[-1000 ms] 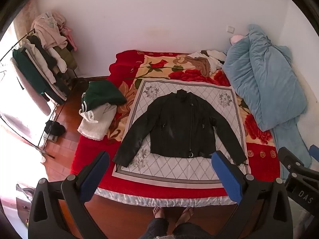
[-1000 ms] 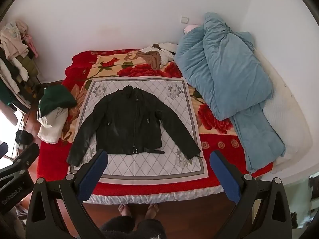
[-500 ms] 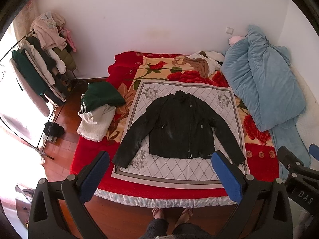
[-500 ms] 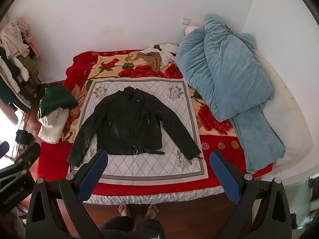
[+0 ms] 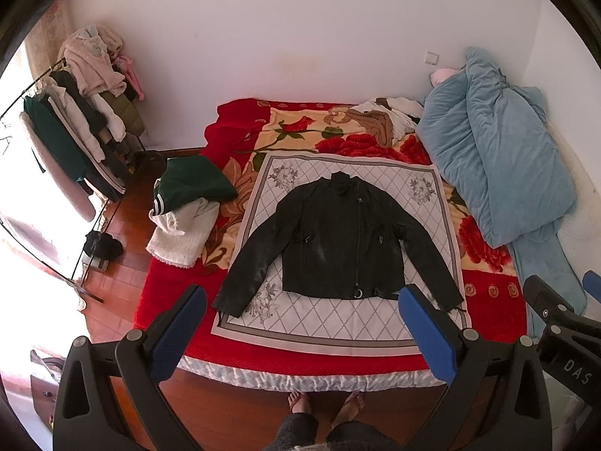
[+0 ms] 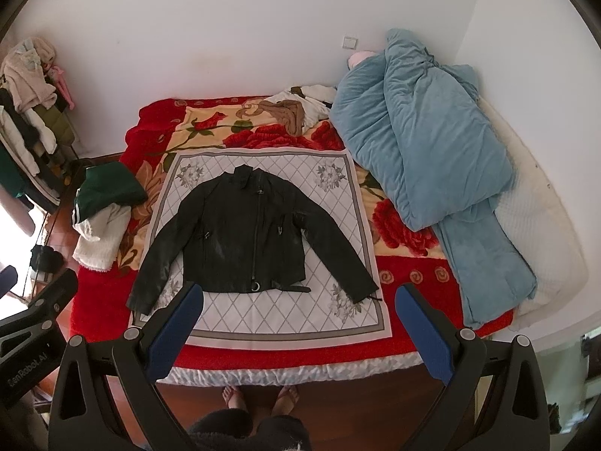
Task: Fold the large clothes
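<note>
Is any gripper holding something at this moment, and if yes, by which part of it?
Nothing is held. The left gripper and right gripper both have open, empty jaws, above the black jacket, which lies flat on the bed.

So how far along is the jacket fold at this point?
Done: the black jacket lies flat on the white quilted cloth, sleeves spread, front up. In hand: nothing; the left gripper and right gripper are both open above the bed's near edge. Left: every fold.
</note>
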